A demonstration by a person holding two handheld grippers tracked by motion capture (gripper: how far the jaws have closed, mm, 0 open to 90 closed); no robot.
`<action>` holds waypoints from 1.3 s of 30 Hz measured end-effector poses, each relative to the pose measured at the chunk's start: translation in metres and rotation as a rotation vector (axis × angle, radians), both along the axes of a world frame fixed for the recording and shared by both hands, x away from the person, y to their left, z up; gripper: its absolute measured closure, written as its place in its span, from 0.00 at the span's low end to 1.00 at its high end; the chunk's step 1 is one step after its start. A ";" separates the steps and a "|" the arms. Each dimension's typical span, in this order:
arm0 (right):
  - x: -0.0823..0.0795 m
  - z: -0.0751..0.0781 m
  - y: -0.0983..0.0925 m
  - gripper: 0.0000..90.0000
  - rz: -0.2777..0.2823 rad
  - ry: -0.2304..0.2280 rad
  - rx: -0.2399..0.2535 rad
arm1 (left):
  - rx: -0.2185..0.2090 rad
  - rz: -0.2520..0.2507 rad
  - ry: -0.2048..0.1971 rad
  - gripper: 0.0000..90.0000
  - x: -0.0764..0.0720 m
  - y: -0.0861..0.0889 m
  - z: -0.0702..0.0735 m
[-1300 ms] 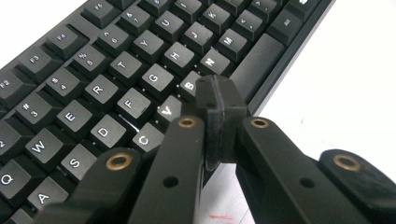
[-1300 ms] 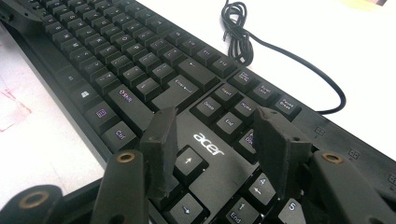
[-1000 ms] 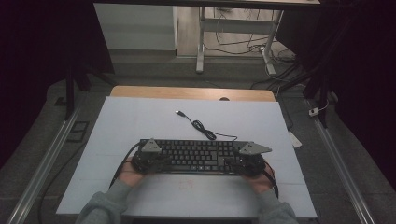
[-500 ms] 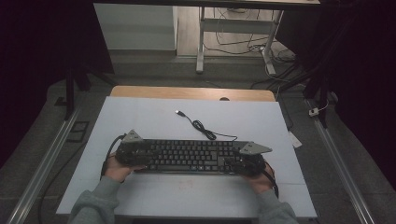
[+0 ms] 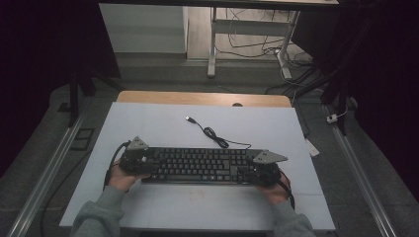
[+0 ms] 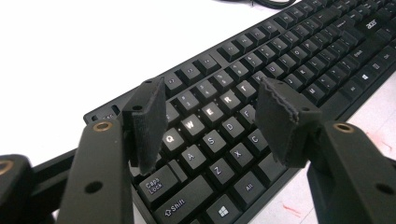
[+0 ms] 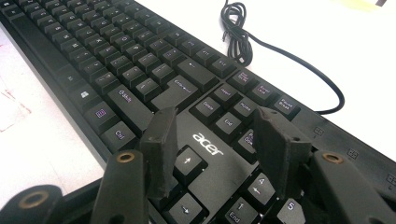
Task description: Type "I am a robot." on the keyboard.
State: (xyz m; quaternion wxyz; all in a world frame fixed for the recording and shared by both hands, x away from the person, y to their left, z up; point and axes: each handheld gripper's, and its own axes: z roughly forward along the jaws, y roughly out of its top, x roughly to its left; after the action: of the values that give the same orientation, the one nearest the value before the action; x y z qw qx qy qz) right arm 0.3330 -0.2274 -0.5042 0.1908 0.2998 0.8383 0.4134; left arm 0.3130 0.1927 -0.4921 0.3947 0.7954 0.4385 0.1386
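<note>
Your left gripper [image 6: 210,126] had just been opening, nothing between its jaws, and your right gripper [image 7: 215,149] hung apart too, so either could snag the keyboard's [image 5: 200,165] keys below.

Black keyboard [image 5: 200,165] with white lettering and black cable [image 5: 212,133] on a white table [image 5: 148,118]
</note>
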 end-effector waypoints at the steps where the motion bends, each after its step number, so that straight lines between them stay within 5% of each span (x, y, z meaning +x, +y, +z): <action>1: 0.000 0.000 0.000 0.56 0.000 0.000 0.000 | 0.001 0.001 0.000 0.47 0.000 0.000 0.000; 20: 0.000 -0.001 0.001 0.56 0.004 0.003 0.001 | 0.032 -0.039 -0.001 0.52 0.008 -0.018 -0.006; 29: 0.000 -0.001 0.001 0.56 0.002 0.004 -0.001 | 0.069 -0.058 -0.005 0.68 0.011 -0.028 -0.011; 39: 0.000 -0.001 0.002 0.56 0.003 0.003 0.001 | 0.071 -0.083 0.015 0.98 0.019 -0.037 -0.017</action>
State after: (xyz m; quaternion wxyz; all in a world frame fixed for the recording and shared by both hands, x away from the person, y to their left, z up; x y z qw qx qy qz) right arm 0.3326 -0.2253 -0.5052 0.1887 0.2993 0.8387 0.4139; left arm 0.3317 0.1555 -0.5089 0.3685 0.8274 0.4029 0.1315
